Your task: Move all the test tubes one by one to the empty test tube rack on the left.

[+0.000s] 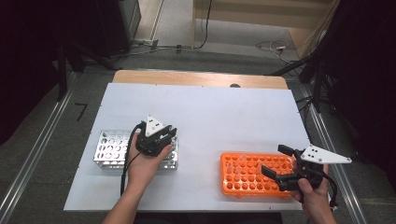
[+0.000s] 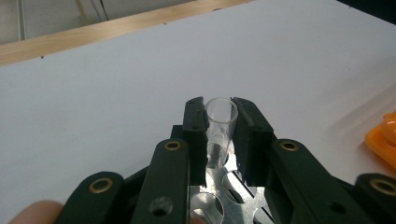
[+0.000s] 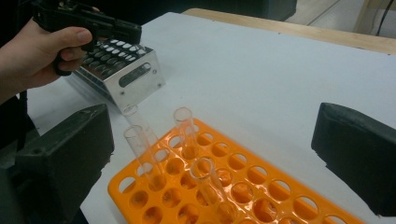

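Gripping a clear glass test tube point(image 2: 220, 126) between both black jaws at lower centre of the left gripper view, clamped just below its open rim and standing upright over the holes of the metal test tube rack point(image 2: 224, 196) at the bottom edge. Showing, in the high view, the left gripper point(image 1: 164, 136) at lower left of centre, sitting over the right end of that silver rack point(image 1: 108, 150), with the person's left hand point(image 1: 144, 163) wrapped around its handle from below. Hovering at lower right of the same frame, the right gripper point(image 1: 275, 161) with jaws spread wide and holding nothing, poised over the right part of the orange test tube rack point(image 1: 243, 186), the right hand point(image 1: 314, 191) clasping it near the table's point(image 1: 210, 112) corner. Framing, in the right gripper view, the two parted jaw pads at far left and far right, with the orange rack point(image 3: 261, 205) lying between them along the bottom. Standing in that rack's near-left holes, three empty clear tubes point(image 3: 187, 133), each leaning slightly, close together but apart. Appearing at upper left of that view, the silver rack point(image 3: 126, 70) on the white tabletop, well apart from the orange one, with the left hand point(image 3: 32, 51) and its gripper above it. Running along the far edge of the table, a strip of bare wood point(image 1: 201, 78).
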Available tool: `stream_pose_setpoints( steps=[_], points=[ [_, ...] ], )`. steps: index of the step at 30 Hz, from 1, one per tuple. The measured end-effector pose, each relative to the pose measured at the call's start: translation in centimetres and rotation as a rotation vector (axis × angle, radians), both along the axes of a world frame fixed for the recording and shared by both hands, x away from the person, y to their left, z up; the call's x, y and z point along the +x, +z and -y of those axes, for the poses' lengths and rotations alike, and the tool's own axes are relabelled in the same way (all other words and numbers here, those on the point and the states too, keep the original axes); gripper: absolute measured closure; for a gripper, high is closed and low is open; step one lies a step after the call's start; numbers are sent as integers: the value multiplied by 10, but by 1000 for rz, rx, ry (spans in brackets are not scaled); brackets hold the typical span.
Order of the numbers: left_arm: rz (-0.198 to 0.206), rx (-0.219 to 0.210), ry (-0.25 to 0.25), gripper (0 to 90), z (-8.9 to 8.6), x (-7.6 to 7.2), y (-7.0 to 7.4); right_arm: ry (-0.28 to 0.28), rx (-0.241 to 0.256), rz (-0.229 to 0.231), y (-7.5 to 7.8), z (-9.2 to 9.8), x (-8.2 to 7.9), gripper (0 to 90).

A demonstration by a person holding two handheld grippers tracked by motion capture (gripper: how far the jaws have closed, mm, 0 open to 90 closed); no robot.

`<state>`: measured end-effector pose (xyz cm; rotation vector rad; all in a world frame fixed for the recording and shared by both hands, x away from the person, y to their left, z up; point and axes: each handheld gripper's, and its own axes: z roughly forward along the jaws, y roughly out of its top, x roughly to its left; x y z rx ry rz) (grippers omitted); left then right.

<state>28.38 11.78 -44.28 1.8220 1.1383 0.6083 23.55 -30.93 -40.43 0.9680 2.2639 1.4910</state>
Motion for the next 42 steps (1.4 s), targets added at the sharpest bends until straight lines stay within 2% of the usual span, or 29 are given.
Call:
stream_pose_setpoints(
  steps=[6,10,12,16,17,18,20,23,27,28,29,31,33,37,42],
  points=[
    [-42,-16,-2,747,-2,2,1,6,-9,-9,-3,0,1,0],
    [-44,-39,-11,719,-4,2,2,13,-10,-23,-7,1,3,0],
    [-33,-55,-16,692,-4,0,3,11,-13,-25,-9,2,3,16],
    [-12,-99,-38,574,-5,-5,8,17,-24,-48,-16,3,6,49],
    [-4,-107,-40,506,-5,-6,9,31,-27,-65,-20,3,7,79],
    [1,-115,-48,506,-6,-8,11,31,-27,-65,-20,3,7,79],
    [7,-138,-58,399,-8,-12,13,46,-38,-85,-25,3,9,126],
    [25,-167,-82,346,-11,-19,17,56,-45,-99,-28,2,10,161],
    [43,-188,-114,228,-12,-31,22,66,-65,-132,-37,2,13,229],
    [46,-192,-126,228,-12,-33,23,66,-65,-132,-37,2,13,229],
    [47,-194,-134,165,-12,-34,23,62,-76,-142,-41,3,15,267],
    [47,-197,-153,136,-12,-38,24,63,-75,-147,-43,4,16,277],
    [42,-214,-179,44,-12,-40,24,65,-79,-167,-47,5,18,330],
    [43,-217,-229,0,-10,-45,25,86,-80,-184,-49,6,19,379],
    [51,-237,-246,0,-9,-49,28,99,-95,-204,-51,5,20,485]
  ],
)
